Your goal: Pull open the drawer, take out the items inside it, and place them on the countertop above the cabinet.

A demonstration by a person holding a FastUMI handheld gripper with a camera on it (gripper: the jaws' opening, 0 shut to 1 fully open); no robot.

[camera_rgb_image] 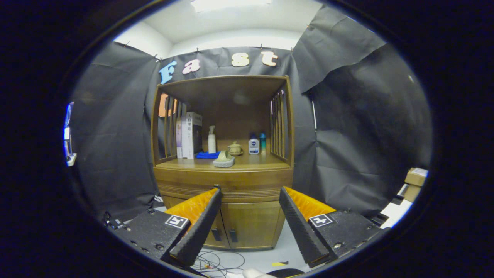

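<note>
Well back from the wooden cabinet (224, 173), facing it squarely: gripper (250, 193) spread wide, holding nothing, fingers (200, 224) framing the drawer (223, 184) band just under the countertop (254, 162). Drawer front flush, shut; contents hidden. Fits either a drawer never emptied or one closed again, since a small pale item (224, 160) already sits at the countertop's front edge. For any pull: approach level, centre on the front, find the grip along its lower lip, draw straight back. Handle not discernible. Bottles (253, 146), books (189, 135) and slatted sides crowd the shelf; open room near the front middle. Cables (216, 262) on the floor below.
</note>
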